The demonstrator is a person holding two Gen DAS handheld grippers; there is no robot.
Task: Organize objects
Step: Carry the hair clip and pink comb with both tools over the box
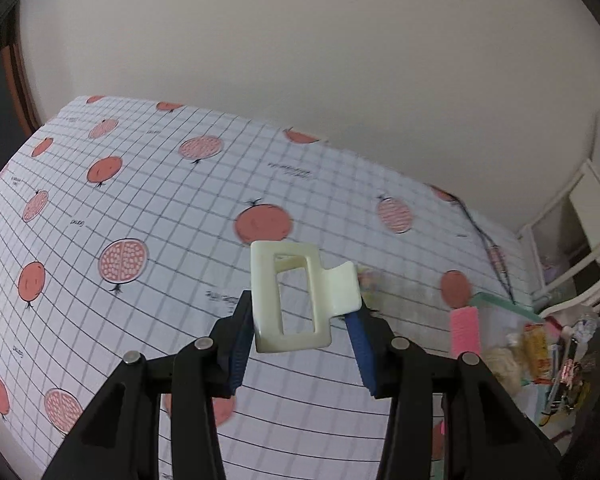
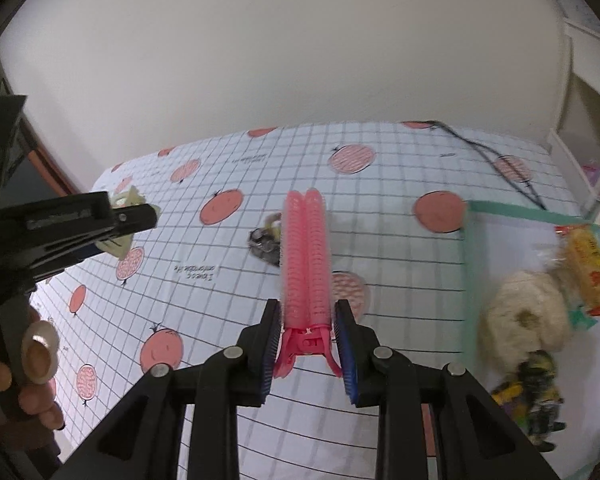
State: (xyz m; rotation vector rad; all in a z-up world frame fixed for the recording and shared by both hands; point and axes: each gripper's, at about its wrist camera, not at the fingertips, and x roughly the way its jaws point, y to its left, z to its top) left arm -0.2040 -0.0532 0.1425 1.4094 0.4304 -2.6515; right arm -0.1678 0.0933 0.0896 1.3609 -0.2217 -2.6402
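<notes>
I've got both claws loaded and up off the tablecloth (image 1: 148,208). My left gripper (image 1: 300,316) is clamped on the cream hair claw clip (image 1: 292,296), its blue pads pressing either side of the frame, and my right gripper (image 2: 306,336) is pinching the pink roller clip (image 2: 306,248) down by its hinge, the long rollers pointing away from me. Over on my right sits the clear pouch with the teal trim (image 2: 470,280), and it's already filling up — a fluffy cream scrunchie (image 2: 520,316), a yellow snack packet (image 2: 588,268) and some dark tangled bits I can't identify lie on or in it. Still out on the cloth, beyond the pink rollers, is a small dark metallic piece (image 2: 264,246) — so I'd call this well past halfway: two items in transit, at least one left to collect.
</notes>
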